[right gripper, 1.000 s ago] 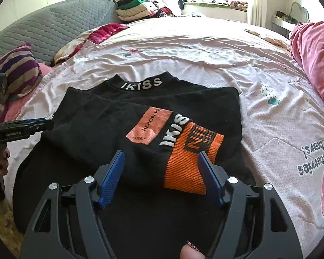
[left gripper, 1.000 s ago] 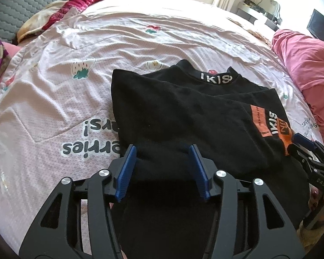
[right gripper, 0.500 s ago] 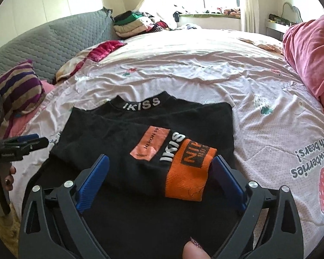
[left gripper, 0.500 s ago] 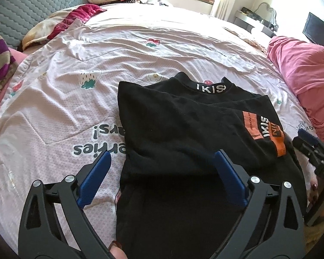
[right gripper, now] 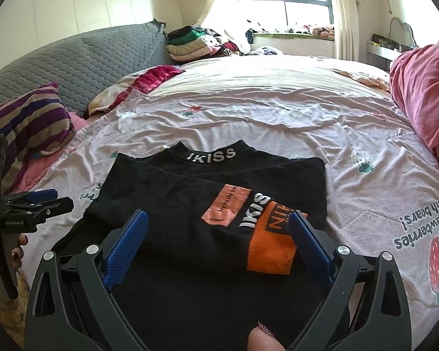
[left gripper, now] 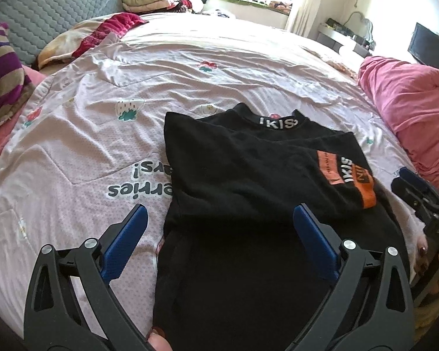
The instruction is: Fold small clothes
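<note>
Left tool (left gripper: 219, 239) gaping wide above black top (left gripper: 248, 175) on pink bedspread (left gripper: 87, 152).

— Black top (right gripper: 190, 204), white lettering at the collar, orange cuff (right gripper: 270, 251) and a salmon patch.
— Pale pink bedsheet (left gripper: 161, 67), printed with strawberries and dark letters.
— Grey quilted headboard (right gripper: 82, 61). Purple, tan and black striped pillow (right gripper: 32, 117).
— Rose-pink duvet (left gripper: 409, 102). Blue pads on black grippers.

I note the black sweater (right gripper: 172, 204) as matt knit cloth, orange cuff (right gripper: 270, 251) ribbed; bedsheet (left gripper: 73, 152) as dimpled thin fabric; headboard (right gripper: 82, 58) as quilted grey cloth.
</note>
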`<state>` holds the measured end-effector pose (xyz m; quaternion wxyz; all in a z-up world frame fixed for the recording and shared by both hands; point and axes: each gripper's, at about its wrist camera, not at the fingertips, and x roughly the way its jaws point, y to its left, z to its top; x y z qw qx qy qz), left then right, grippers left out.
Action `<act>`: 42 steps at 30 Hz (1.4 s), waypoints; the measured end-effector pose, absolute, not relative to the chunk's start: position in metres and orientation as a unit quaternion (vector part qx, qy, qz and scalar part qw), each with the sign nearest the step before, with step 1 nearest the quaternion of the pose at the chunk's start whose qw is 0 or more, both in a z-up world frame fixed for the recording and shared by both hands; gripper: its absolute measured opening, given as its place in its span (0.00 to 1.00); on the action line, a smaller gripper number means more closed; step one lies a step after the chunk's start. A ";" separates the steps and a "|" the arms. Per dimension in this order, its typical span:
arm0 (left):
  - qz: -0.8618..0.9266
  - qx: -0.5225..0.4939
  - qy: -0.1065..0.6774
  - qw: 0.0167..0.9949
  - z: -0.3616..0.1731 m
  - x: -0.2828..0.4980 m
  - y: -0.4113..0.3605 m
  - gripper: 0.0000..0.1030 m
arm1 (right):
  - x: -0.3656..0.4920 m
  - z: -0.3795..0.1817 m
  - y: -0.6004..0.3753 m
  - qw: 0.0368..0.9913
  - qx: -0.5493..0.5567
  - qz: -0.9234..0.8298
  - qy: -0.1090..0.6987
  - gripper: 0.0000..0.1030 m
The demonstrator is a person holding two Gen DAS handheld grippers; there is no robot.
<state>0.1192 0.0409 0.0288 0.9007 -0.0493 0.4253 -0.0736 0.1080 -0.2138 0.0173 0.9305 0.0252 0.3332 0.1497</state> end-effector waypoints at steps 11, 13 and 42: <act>-0.059 -0.021 0.404 0.913 0.035 0.091 0.029 0.91 | 0.073 0.020 -0.216 0.936 0.032 0.159 0.313 0.93; -0.057 -0.020 0.400 0.915 0.035 0.085 0.026 0.91 | 0.067 0.020 -0.219 0.937 0.035 0.158 0.309 0.93; -0.033 -0.033 0.413 0.909 0.011 0.038 0.021 0.91 | 0.018 0.004 -0.262 0.940 0.057 0.131 0.310 0.93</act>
